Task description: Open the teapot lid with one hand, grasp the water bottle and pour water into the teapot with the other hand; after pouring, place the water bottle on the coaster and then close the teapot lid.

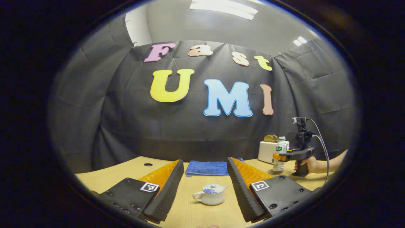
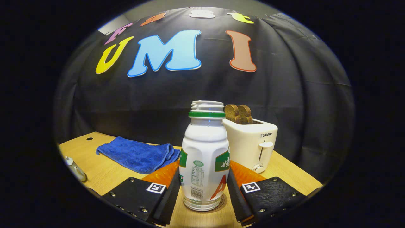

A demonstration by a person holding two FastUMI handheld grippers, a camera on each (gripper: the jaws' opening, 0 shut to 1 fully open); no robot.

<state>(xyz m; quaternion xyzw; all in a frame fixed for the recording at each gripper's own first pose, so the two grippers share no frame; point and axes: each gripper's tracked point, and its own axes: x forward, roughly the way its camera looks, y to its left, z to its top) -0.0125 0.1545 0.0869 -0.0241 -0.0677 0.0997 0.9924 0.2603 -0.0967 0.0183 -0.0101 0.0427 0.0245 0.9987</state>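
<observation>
Right now your right gripper (image 2: 204, 190) brackets the water bottle (image 2: 204, 155), fingers close beside its sides though contact is uncertain, and the bottle stands on its coaster (image 2: 221, 202). Your left gripper (image 1: 205, 190) hangs wide open, framing the lidded teapot (image 1: 211, 193) ahead for the lid grab. Beyond lie a blue towel (image 1: 207, 167) and a toaster (image 2: 251, 142) just behind the bottle, so lift before swinging.

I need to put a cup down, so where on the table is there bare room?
Bare wood lies around the teapot, up to the blue towel, and left toward the cable hole. The right is crowded: bottle on its coaster, toaster just behind it.
</observation>
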